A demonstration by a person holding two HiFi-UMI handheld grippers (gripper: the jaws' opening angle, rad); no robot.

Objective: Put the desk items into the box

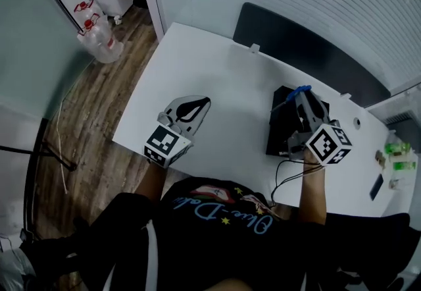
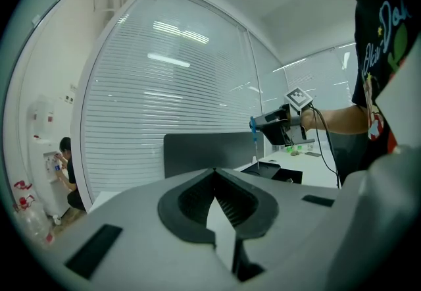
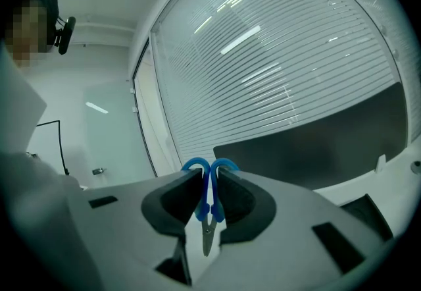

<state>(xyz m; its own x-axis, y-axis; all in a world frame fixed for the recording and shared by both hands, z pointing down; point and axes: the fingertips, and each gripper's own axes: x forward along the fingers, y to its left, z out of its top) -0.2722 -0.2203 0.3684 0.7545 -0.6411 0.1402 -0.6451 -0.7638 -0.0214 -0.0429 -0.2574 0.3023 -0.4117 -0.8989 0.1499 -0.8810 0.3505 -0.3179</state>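
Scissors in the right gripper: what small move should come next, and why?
Probably lower the right gripper toward the black box before opening: it clamps the scissors by their blue handles, blades hanging down, above the box.

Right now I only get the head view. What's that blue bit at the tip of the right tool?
Observer: Scissors. The right tool grips their blue handles, with the blades hanging down.
Operator: Is the left tool carrying anything?
Observer: No. The left tool is shut, with nothing between its jaws.
Operator: Are the scissors in the box yet?
Observer: Not yet. In the left gripper view they hang tip down, close over the box.
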